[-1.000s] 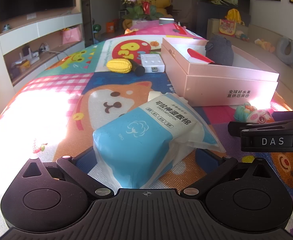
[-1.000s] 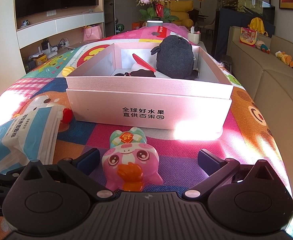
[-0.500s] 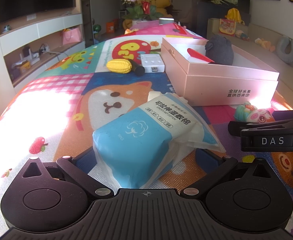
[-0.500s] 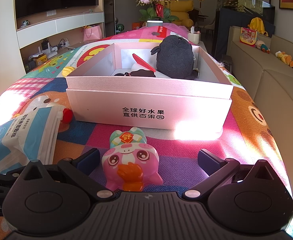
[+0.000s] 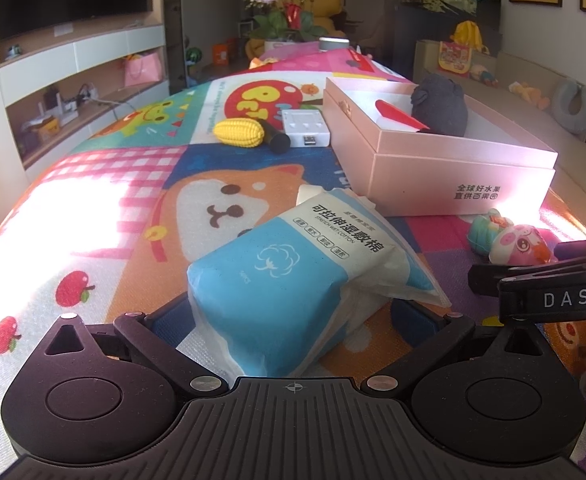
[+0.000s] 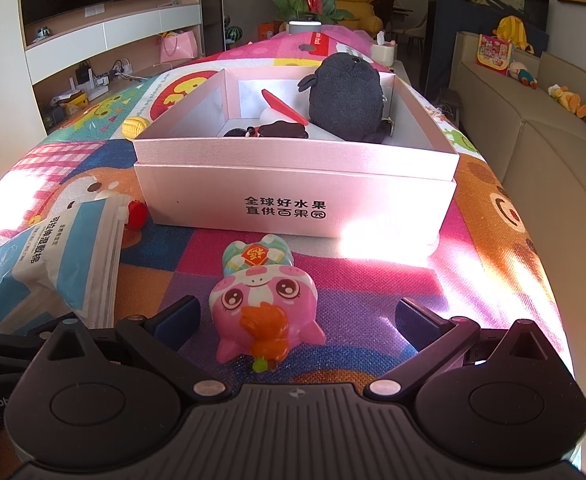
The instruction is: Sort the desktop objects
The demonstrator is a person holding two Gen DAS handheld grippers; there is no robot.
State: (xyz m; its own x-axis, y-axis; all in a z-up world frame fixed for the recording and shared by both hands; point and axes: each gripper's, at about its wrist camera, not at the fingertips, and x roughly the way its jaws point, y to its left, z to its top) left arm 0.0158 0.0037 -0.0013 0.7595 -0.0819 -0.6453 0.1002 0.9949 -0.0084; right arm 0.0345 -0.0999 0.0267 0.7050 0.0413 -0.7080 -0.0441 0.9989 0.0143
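A blue and white cotton-pad pack lies on the colourful mat between the wide-open fingers of my left gripper; it also shows in the right wrist view. A pink pig toy lies between the open fingers of my right gripper, untouched; it also shows in the left wrist view. A pink box stands behind it, holding a dark plush toy and a red-and-white item. The box also shows in the left wrist view.
A yellow toy corn, a black cylinder and a white charger block lie left of the box. A small red object sits by the box's left corner. A sofa runs along the table's right side.
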